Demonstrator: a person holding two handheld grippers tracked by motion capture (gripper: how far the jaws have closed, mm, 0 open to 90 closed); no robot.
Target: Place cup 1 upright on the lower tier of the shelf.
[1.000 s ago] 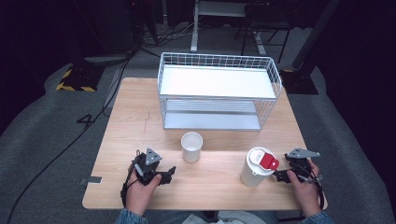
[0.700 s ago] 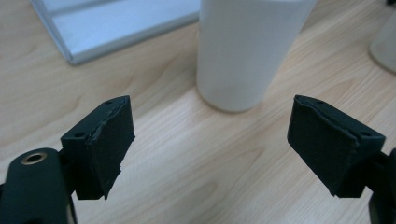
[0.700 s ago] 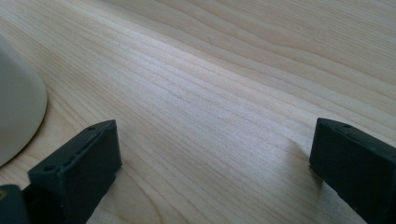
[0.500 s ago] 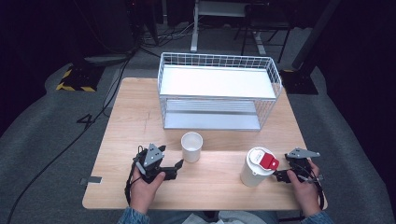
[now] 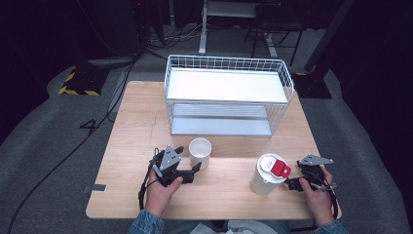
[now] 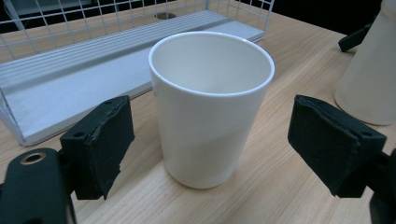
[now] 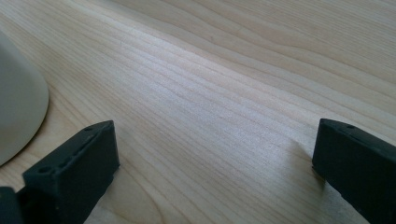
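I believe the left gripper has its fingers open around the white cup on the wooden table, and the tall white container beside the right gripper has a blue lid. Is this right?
Not quite: the lid is not blue. The high view shows the tall white container with a red flap on its white lid. The rest holds: the left gripper has its fingers open on either side of the white cup on the light wooden table, as the left gripper view shows.

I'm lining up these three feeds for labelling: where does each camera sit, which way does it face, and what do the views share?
High view: above the person's side, looking forward and down on the table; forearms, left gripper, right gripper.
Left gripper view: on that gripper, facing the white cup between open jaws, wire rack behind.
Right gripper view: low over the wood, open jaws; lidded container at left.
Shared: the cup, the container.
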